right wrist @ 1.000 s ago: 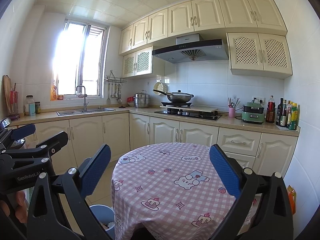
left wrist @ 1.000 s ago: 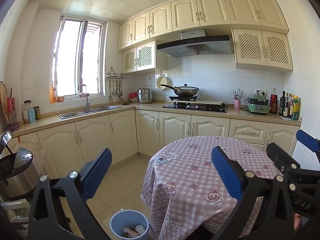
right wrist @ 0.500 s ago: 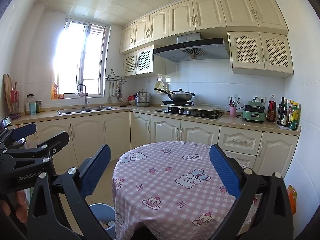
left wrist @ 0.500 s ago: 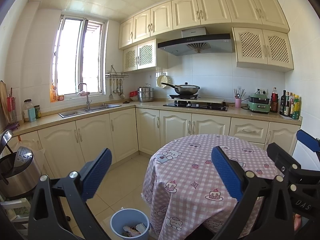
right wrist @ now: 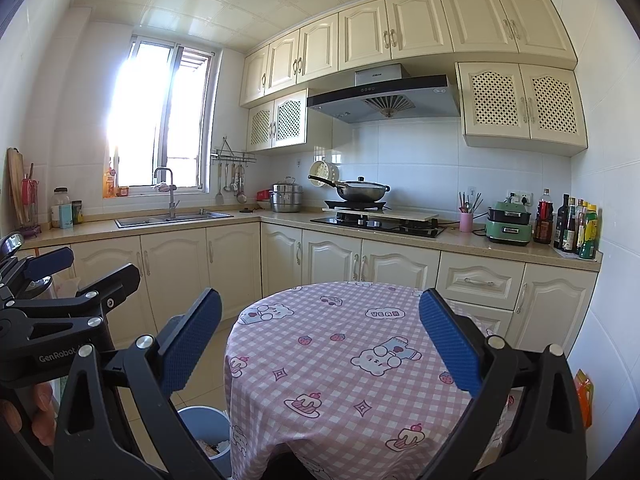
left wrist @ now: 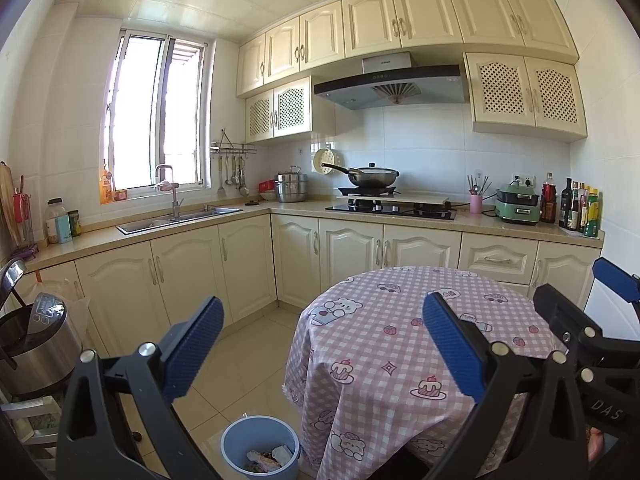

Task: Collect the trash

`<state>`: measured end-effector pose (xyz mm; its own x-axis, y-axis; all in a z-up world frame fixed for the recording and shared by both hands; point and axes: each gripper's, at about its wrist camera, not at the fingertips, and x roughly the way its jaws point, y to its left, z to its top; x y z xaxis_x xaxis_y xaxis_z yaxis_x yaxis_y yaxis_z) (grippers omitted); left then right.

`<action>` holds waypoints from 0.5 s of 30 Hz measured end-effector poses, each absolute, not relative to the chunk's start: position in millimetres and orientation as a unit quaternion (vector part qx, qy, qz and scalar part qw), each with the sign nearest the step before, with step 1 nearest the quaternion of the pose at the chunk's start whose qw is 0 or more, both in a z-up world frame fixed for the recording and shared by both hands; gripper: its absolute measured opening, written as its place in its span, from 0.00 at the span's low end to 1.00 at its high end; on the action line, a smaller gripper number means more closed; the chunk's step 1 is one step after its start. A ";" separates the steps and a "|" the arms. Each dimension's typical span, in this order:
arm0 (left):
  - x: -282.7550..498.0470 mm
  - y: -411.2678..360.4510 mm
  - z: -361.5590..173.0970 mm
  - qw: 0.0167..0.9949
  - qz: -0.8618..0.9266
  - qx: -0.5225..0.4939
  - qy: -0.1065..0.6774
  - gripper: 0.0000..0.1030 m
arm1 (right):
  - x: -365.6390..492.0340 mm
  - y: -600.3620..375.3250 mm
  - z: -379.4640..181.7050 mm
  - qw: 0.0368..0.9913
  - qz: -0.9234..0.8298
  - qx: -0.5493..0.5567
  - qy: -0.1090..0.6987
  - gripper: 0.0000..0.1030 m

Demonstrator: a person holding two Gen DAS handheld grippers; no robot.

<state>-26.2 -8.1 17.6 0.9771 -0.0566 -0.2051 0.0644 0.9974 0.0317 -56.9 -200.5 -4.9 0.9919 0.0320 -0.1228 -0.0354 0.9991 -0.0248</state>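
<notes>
A blue trash bin (left wrist: 259, 448) stands on the floor left of the round table (left wrist: 404, 344), with crumpled scraps inside. It also shows in the right wrist view (right wrist: 204, 428), partly hidden by a finger. The table wears a pink checked cloth with nothing on it. My left gripper (left wrist: 320, 346) is open and empty, held above the bin and the table's left edge. My right gripper (right wrist: 320, 344) is open and empty above the table. Each gripper shows at the edge of the other's view.
Cream cabinets and a counter (left wrist: 240, 216) run along the back and left, with a sink (left wrist: 180, 218), a hob with a wok (left wrist: 372, 176) and bottles (left wrist: 580, 210). A rice cooker (left wrist: 32, 344) stands at the left. Tiled floor (left wrist: 240, 356) lies between cabinets and table.
Both views have tilted down very slightly. Both grippers stay open and empty.
</notes>
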 end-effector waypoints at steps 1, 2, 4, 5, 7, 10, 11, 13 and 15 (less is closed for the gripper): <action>-25.8 -7.8 17.3 0.994 -0.031 0.019 0.103 0.95 | -57.0 -200.3 -5.0 0.998 0.017 -0.013 0.061 0.93; -25.5 -7.5 16.8 0.994 -0.031 0.019 0.104 0.95 | -57.0 -200.3 -5.2 0.998 0.017 -0.013 0.062 0.93; -25.6 -7.4 16.2 0.994 -0.031 0.019 0.104 0.95 | -56.6 -200.5 -5.9 0.998 0.017 -0.013 0.062 0.93; -25.5 -7.4 16.5 0.994 -0.031 0.019 0.104 0.95 | -56.3 -200.7 -6.2 0.998 0.017 -0.013 0.063 0.93; -25.5 -7.4 15.9 0.994 -0.030 0.019 0.104 0.95 | -55.1 -200.8 -6.7 0.998 0.018 -0.014 0.063 0.93; -25.4 -7.0 15.4 0.994 -0.031 0.019 0.105 0.95 | -54.0 -201.8 -7.7 0.998 0.019 -0.014 0.064 0.93; -25.2 -7.0 16.0 0.994 -0.030 0.019 0.105 0.95 | -53.3 -201.7 -8.3 0.998 0.020 -0.014 0.064 0.93; -24.8 -7.0 15.0 0.994 -0.030 0.020 0.105 0.95 | -52.0 -201.6 -8.5 0.998 0.022 -0.013 0.064 0.93; -23.7 -5.9 14.7 0.994 -0.030 0.019 0.106 0.95 | -51.4 -201.4 -9.2 0.998 0.023 -0.014 0.065 0.93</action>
<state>-23.7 -5.9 14.7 0.9758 -0.0552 -0.2115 0.0634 0.9975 0.0319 -51.4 -201.4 -9.2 0.9905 0.0436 -0.1304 -0.0473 0.9986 -0.0251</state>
